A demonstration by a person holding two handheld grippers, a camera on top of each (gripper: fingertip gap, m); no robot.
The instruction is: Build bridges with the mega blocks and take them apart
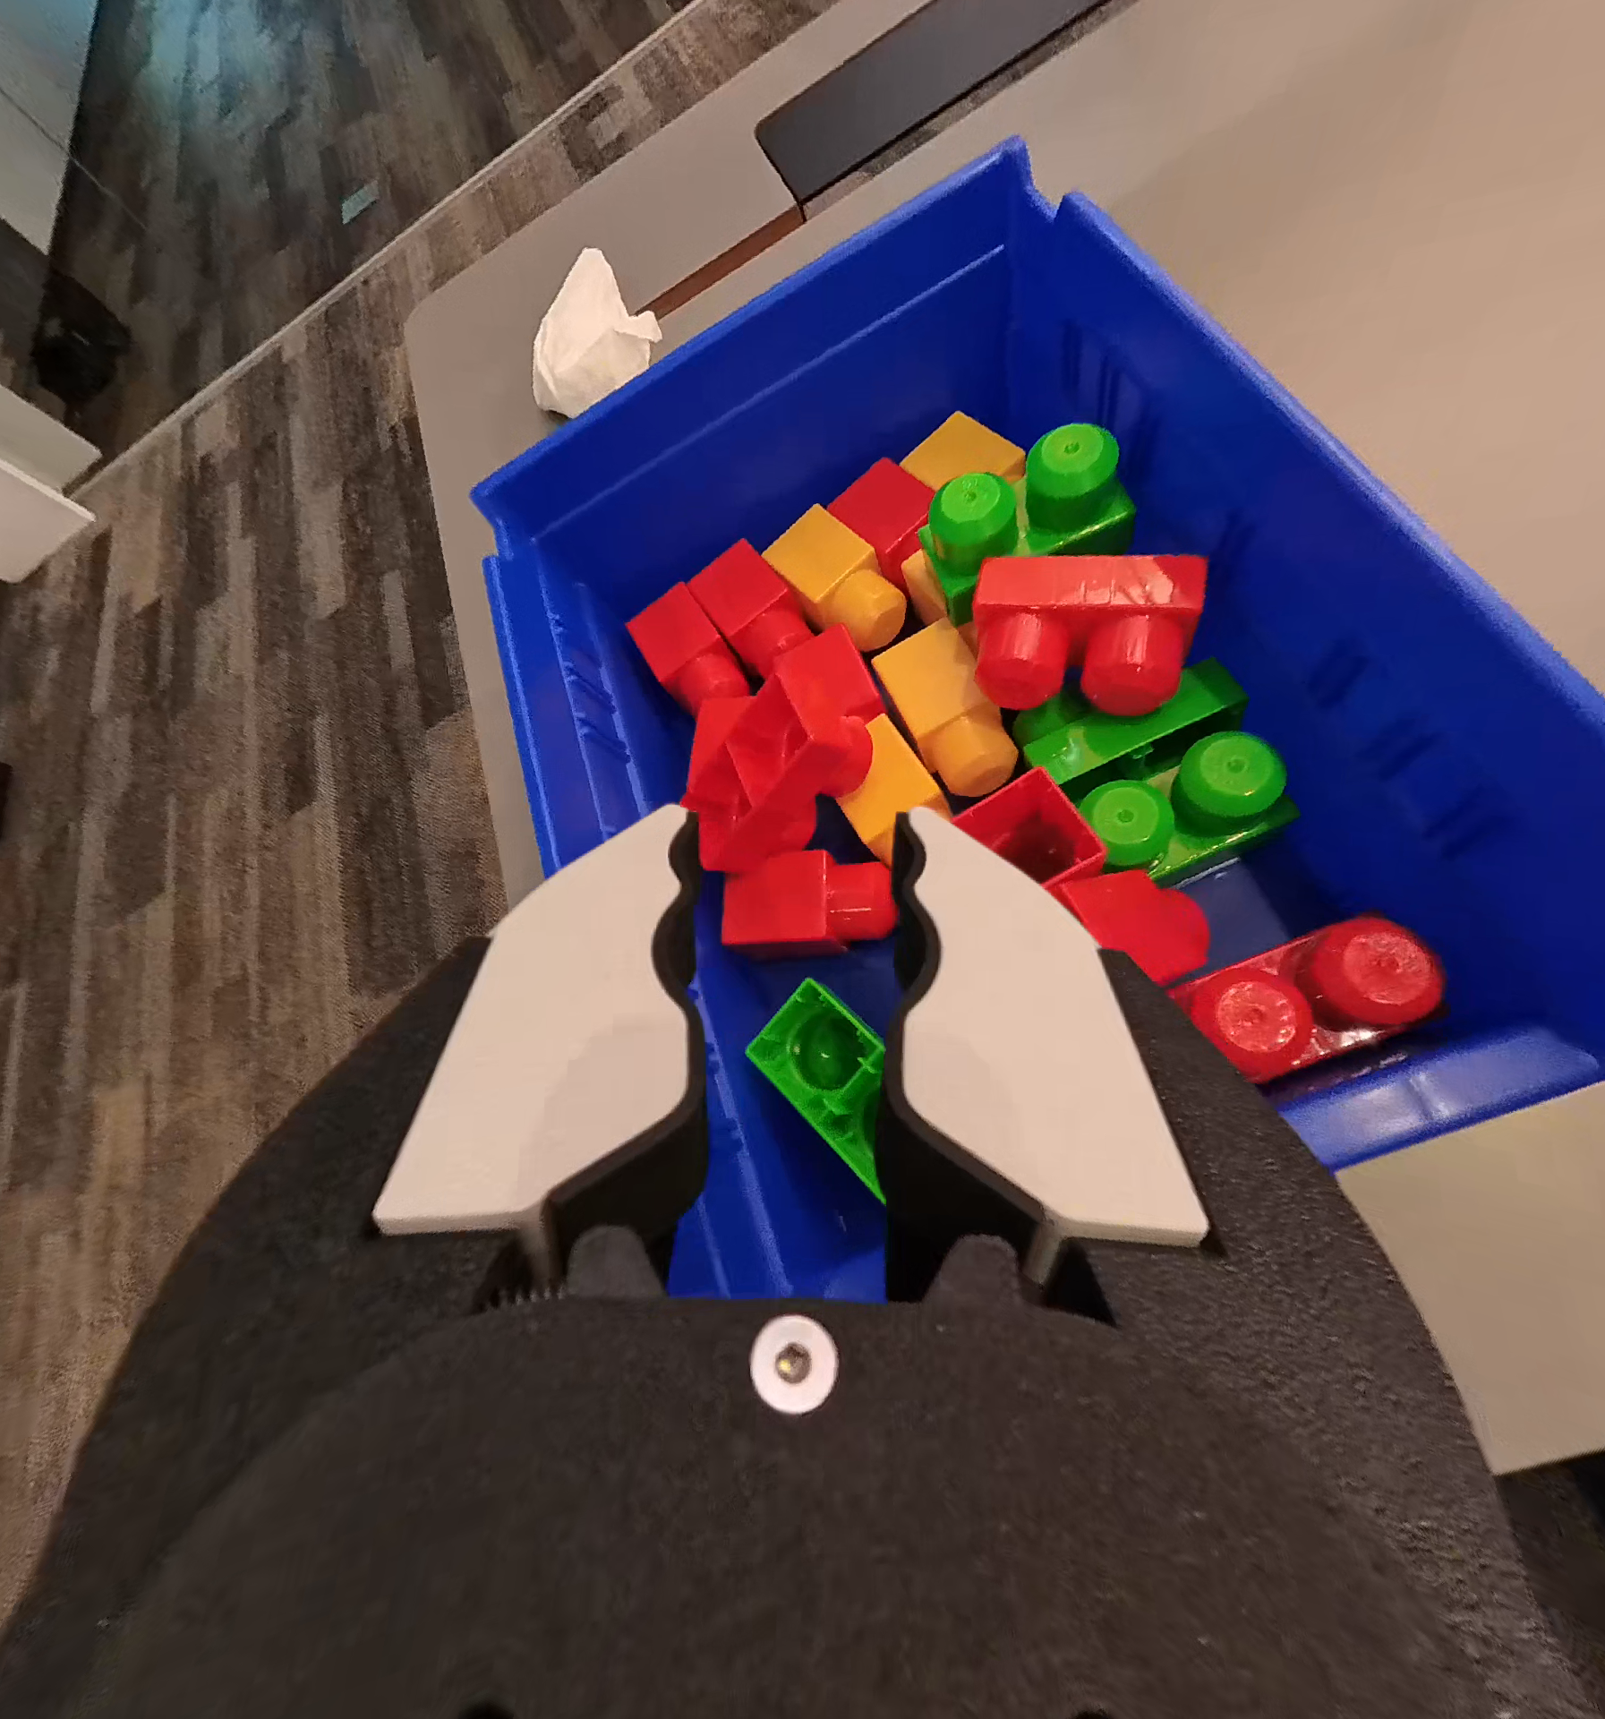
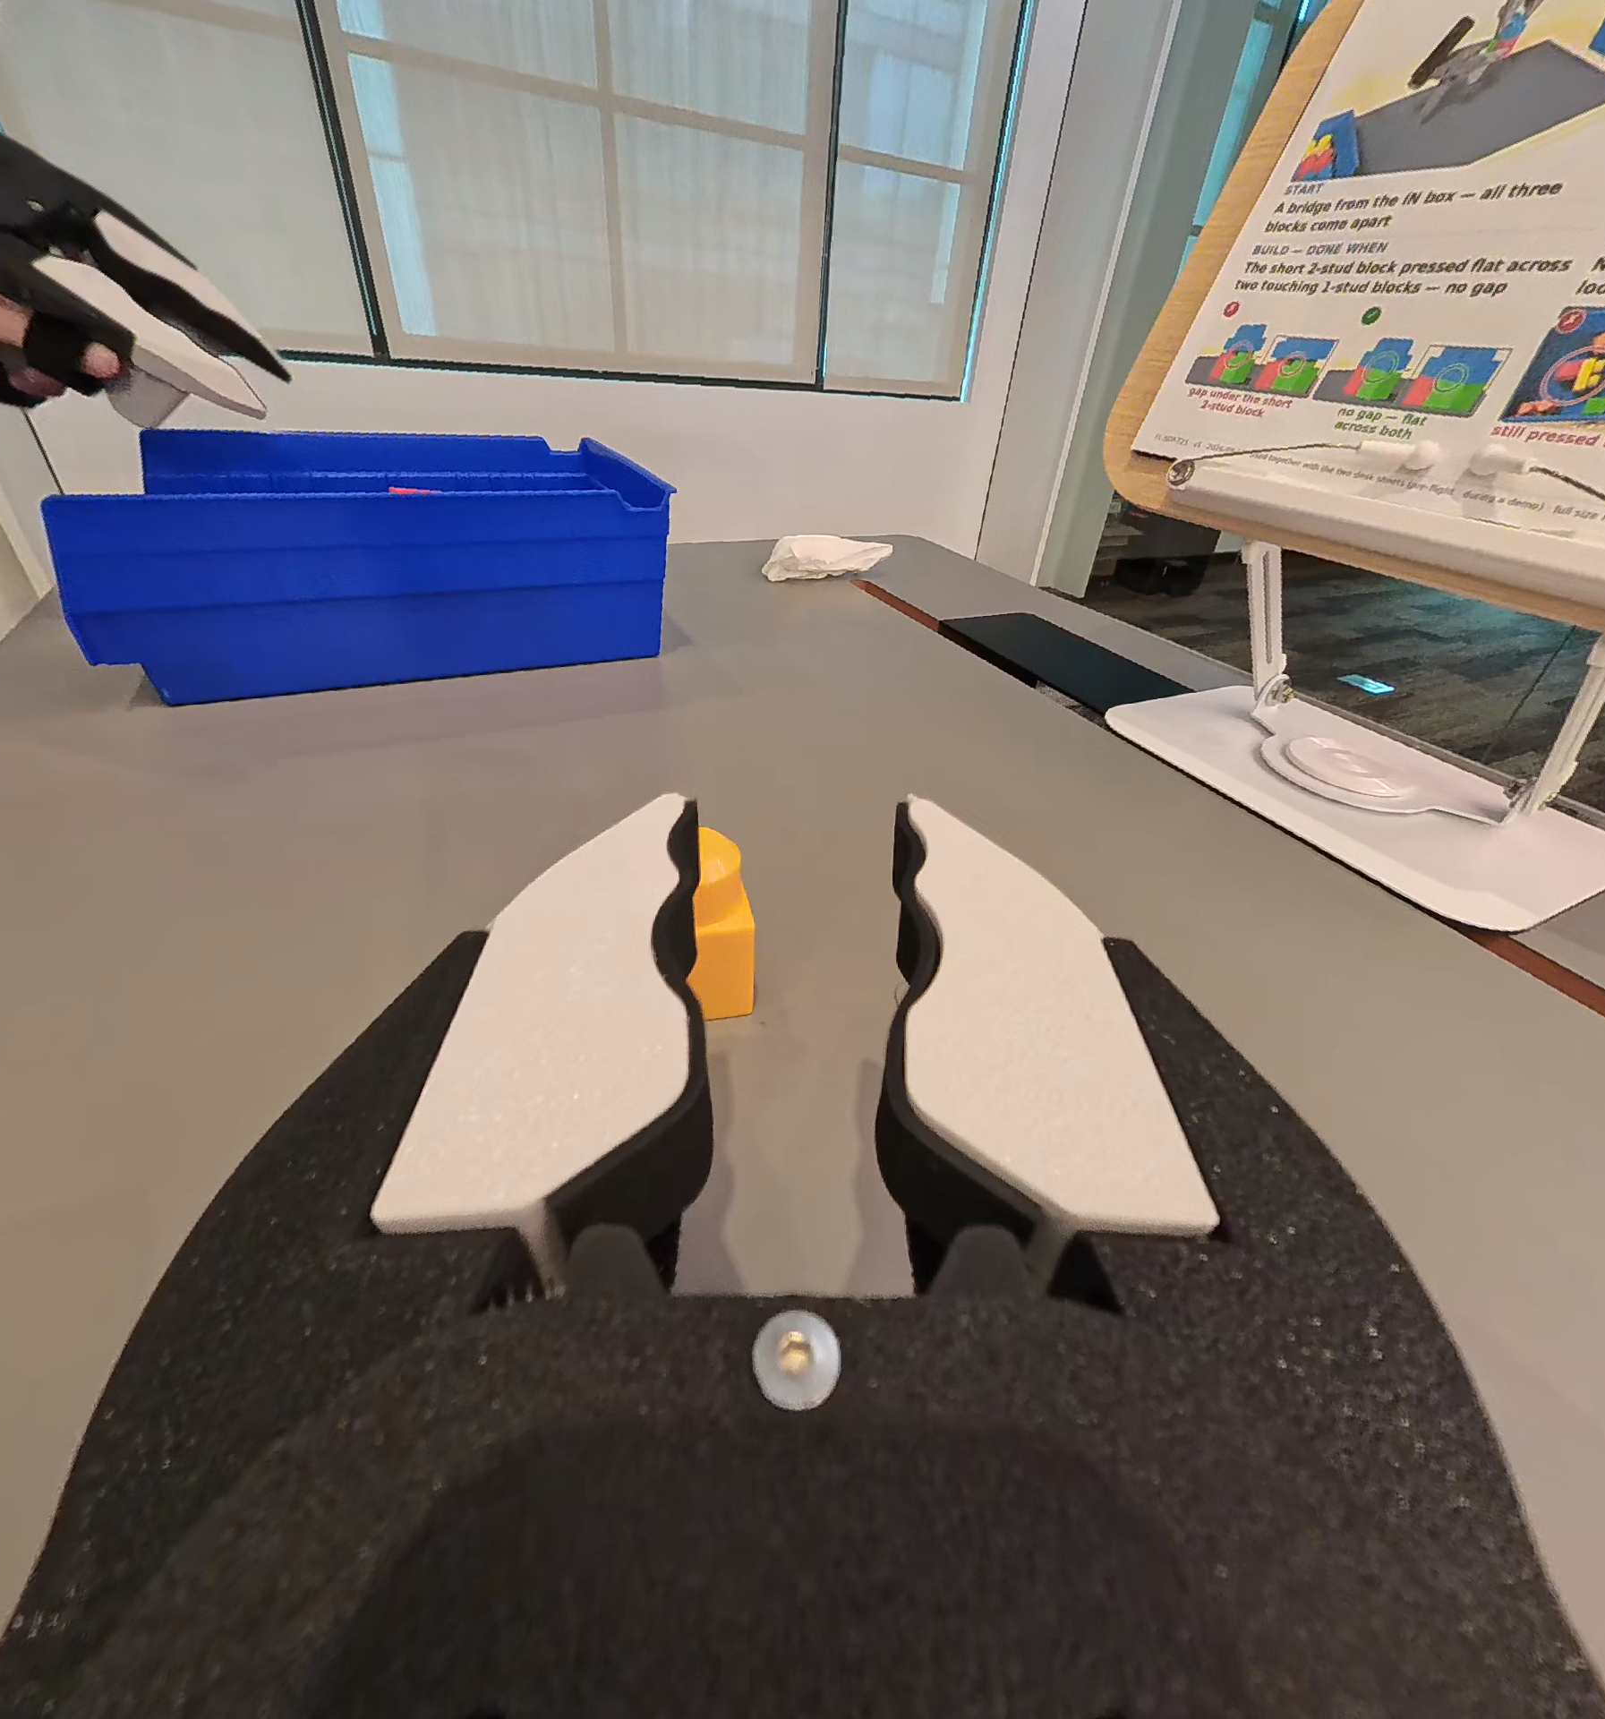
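In the left wrist view a blue bin [image 1: 1394, 651] holds several red, yellow and green mega blocks. My left gripper [image 1: 791, 828] is open and empty, hovering over the bin's near end above a red one-stud block [image 1: 798, 902] and an upturned green block [image 1: 822, 1070]. In the right wrist view my right gripper [image 2: 791, 819] is open and empty, low over the grey table [image 2: 315, 884]. A yellow one-stud block [image 2: 722, 930] stands upright on the table between the fingers, close to the left finger [image 2: 575, 986]. The left gripper also shows above the bin [image 2: 361, 567] in the right wrist view [image 2: 184, 363].
A crumpled white tissue [image 2: 826, 556] lies on the table behind the bin, also in the left wrist view [image 1: 589, 335]. A white stand [image 2: 1375, 809] with an instruction board [image 2: 1412, 279] sits at the right. A black panel [image 2: 1049, 656] is set in the table. Carpet floor lies beyond the table's edge.
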